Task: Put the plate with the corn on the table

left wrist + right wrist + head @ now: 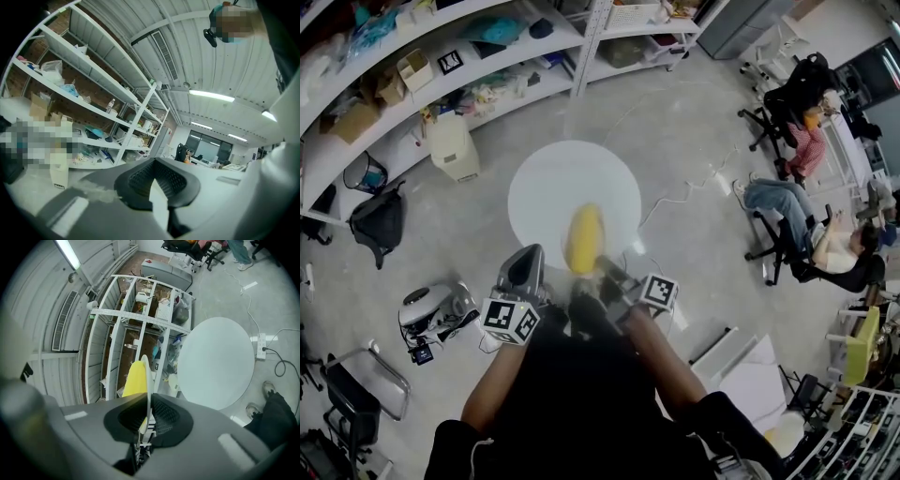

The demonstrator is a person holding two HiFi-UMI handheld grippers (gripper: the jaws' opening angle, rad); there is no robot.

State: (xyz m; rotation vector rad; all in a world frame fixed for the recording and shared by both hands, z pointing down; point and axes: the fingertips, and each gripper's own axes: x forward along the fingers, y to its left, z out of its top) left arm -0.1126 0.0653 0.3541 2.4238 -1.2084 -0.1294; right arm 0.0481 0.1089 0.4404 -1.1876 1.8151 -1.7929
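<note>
The right gripper is pinching the rim of the white plate, its jaws nearly together with only that thin rim between the pads. The plate is sticking straight out ahead of it, seen edge-on. The corn is lying on the plate just beyond the fingertips, with its long axis running away from the person, roughly in line with the gripper. The round white tabletop is lying ahead and below, so the plate seems to be hanging over its near side, not yet resting on it. The left gripper is hovering just beside the corn on the person's left, its pads meeting at the tips and gripping nothing I can name.
</note>
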